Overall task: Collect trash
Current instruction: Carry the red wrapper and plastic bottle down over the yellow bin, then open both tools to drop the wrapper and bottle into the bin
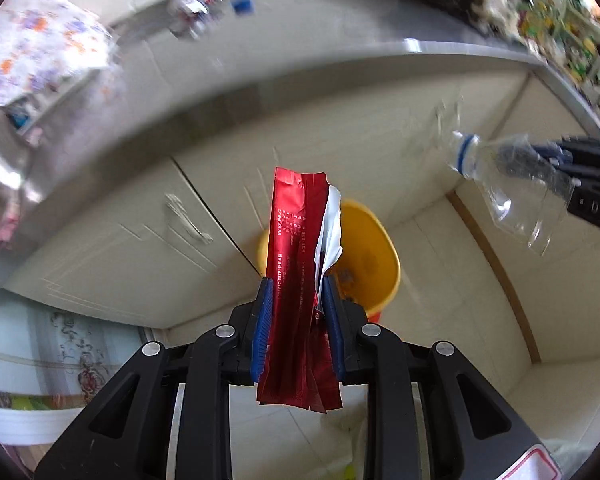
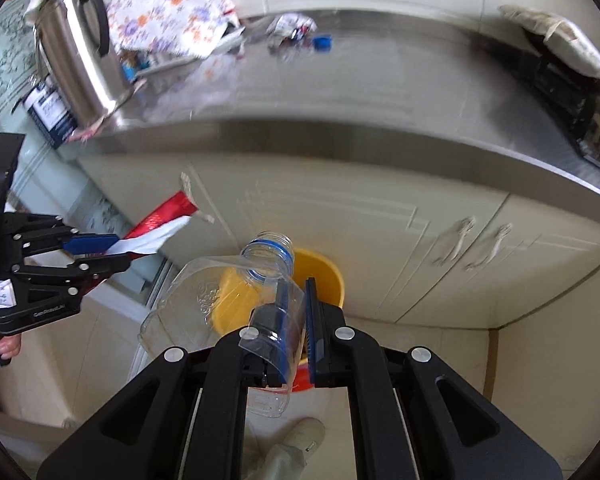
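Note:
My left gripper [image 1: 296, 292] is shut on a red foil wrapper [image 1: 296, 232] with a silver inside, held upright above a yellow bin [image 1: 376, 248] on the floor. My right gripper [image 2: 296, 296] is shut on a crushed clear plastic bottle [image 2: 204, 300] with a blue neck ring, held over the same yellow bin [image 2: 328, 276]. The right gripper [image 1: 560, 168] and the bottle [image 1: 500, 192] also show at the right of the left wrist view. The left gripper [image 2: 112, 250] and the wrapper [image 2: 160, 220] show at the left of the right wrist view.
A steel counter [image 2: 340, 88] runs above cream cabinet doors [image 2: 380, 216]. On it lie a crumpled wrapper [image 2: 290, 26], a blue cap [image 2: 323, 42], a steel kettle [image 2: 76, 52], a floral cloth [image 2: 164, 8] and a stove [image 2: 560, 92]. A shoe [image 2: 300, 440] shows below.

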### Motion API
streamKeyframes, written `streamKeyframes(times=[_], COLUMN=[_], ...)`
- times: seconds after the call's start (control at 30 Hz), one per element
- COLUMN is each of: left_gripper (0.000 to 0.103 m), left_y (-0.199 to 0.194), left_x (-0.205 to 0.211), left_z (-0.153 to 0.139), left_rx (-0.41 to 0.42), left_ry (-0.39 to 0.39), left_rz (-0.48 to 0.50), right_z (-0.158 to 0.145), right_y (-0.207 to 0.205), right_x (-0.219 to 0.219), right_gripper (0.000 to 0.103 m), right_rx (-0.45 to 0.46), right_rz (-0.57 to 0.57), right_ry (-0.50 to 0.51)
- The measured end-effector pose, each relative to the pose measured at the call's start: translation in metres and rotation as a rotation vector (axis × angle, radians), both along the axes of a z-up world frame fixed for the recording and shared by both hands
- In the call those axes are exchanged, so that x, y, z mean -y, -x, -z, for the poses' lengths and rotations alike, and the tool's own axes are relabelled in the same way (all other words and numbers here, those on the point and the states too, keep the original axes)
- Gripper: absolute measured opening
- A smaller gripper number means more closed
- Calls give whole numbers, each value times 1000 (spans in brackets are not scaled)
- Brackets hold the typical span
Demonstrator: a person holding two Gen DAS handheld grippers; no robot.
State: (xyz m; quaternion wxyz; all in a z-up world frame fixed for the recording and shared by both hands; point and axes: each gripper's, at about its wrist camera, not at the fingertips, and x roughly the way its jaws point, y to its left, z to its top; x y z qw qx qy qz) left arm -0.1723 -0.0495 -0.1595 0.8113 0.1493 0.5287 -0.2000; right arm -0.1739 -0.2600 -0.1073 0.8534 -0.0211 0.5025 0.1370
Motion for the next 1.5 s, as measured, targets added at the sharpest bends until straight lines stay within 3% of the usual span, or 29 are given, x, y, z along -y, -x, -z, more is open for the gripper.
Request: streamKeyframes(times=[0.37, 0.53, 0.7, 1.0, 1.1, 1.17, 1.2, 1.3, 1.37, 1.5], left_gripper=[25, 27, 27, 29, 32, 40, 43, 51, 63, 72], left_y=[-30, -48, -61, -74, -71, -70, -70, -71, -71, -72], left_x=[9, 16, 16, 13, 19, 21, 22, 22, 21, 22], left_z=[127, 169, 200, 224, 223, 225, 226, 225, 223, 220], left_rx=[-202, -261, -301, -321, -324, -324, -322, -319, -307, -295], left_ry=[-103, -121, -137, -138, -144, -151, -155, -152, -164, -161], left_rz=[50, 43, 36, 22, 20, 18, 17, 15, 13, -2], right_z=[126, 182, 219, 250, 254, 256, 257, 254, 250, 245], right_y=[-32, -50, -65, -85, -90, -93, -95, -97, -97, -99], right_x=[-10, -15, -18, -28, -27, -26, -25, -26, -27, -25], right_gripper=[8, 8, 8, 9, 10, 11, 17, 50, 51, 51], right_rx=[-251, -330, -368, -372, -371, -373, -373, -353, -344, -336], right_rz=[-126, -147, -159, -205, -207, -203, -202, -203, -203, -199], right_ry=[18, 20, 24, 47, 47, 43, 40, 36, 31, 30])
